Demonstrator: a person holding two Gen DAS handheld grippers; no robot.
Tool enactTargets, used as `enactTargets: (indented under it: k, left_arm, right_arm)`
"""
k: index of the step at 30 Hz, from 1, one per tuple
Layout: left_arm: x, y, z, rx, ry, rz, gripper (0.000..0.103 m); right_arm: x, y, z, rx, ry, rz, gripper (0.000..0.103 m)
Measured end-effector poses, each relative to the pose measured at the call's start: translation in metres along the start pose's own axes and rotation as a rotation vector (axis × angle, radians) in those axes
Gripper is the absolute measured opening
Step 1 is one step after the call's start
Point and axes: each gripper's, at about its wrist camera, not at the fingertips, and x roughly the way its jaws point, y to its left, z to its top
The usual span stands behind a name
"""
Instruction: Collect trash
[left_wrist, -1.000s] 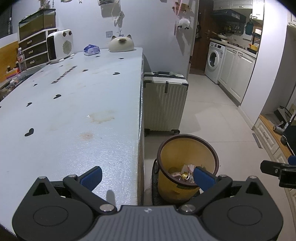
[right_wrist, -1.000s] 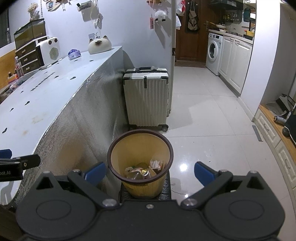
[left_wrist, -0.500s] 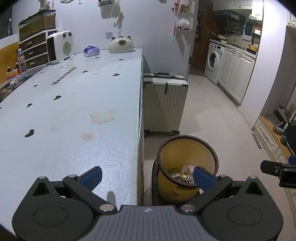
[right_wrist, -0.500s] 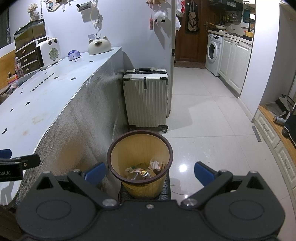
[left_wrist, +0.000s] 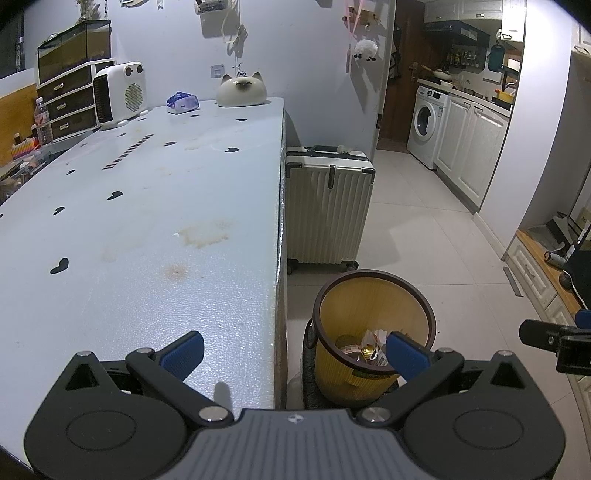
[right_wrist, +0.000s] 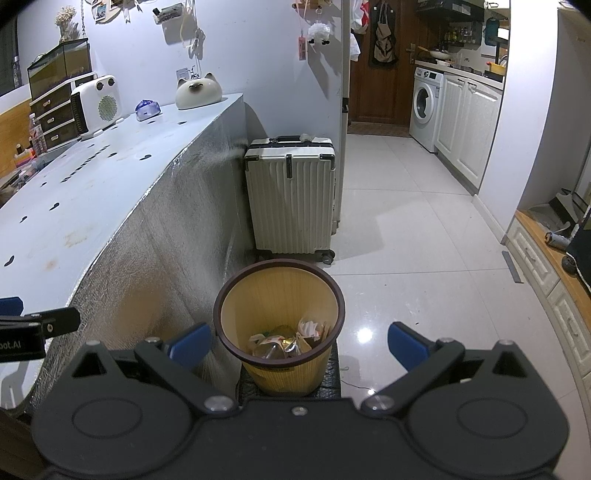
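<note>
Two tools, left tool (left_wrist: 294, 350) and right tool (right_wrist: 299, 341), you held wide and empty above the bin (right_wrist: 279, 325) beside the worktop (left_wrist: 147, 229). Crumpled wrappers (right_wrist: 291, 339) inside it: likely light, soft; pinch any raised fold.

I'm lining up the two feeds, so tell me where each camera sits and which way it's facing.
Left wrist: on the left gripper above the table edge, facing the far wall; its own open fingers show, plus the right gripper at the frame's right.
Right wrist: on the right gripper, lower, facing the trash bin; its own open fingers show, plus the left gripper at the frame's left.
Shared: bin, suitcase, washing machine.
</note>
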Motion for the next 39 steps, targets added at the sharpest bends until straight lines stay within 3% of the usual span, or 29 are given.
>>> enactTargets:
  k: [39]
  left_arm:
    - [-0.0016,-0.0018,0.0007,0.001,-0.001,-0.005,0.103]
  right_arm:
    - [-0.0043,-0.0021,0.0051,0.000,-0.003,0.002,0.103]
